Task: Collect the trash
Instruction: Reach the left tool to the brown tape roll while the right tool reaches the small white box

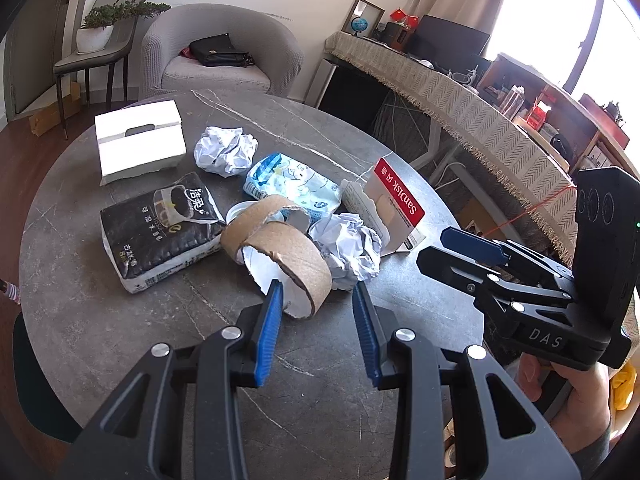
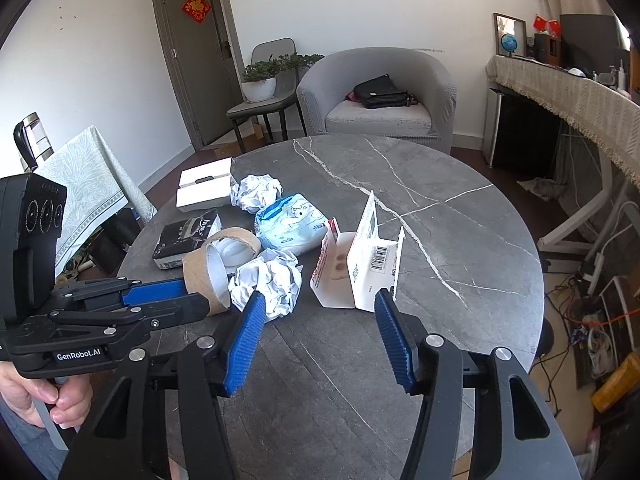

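Trash lies on a round grey marble table (image 1: 352, 364). A cardboard tape roll (image 1: 286, 262) lies on its side, with a second roll (image 1: 256, 216) behind it. My left gripper (image 1: 318, 292) is open, its tips either side of the near roll's rim. A crumpled paper ball (image 1: 350, 252) lies right of the roll, another (image 1: 226, 150) farther back. A blue tissue pack (image 1: 294, 186), a black tissue pack (image 1: 160, 232) and an opened SanDisk package (image 1: 394, 204) lie around them. My right gripper (image 2: 318, 300) is open just before the SanDisk package (image 2: 360, 256) and the near paper ball (image 2: 268, 280).
A white box (image 1: 138, 140) stands at the table's far left. A grey armchair (image 2: 380, 96) with a black bag stands beyond the table. A desk with a fringed cloth (image 2: 568, 96) runs along the right. A chair with a potted plant (image 2: 260, 80) stands by the door.
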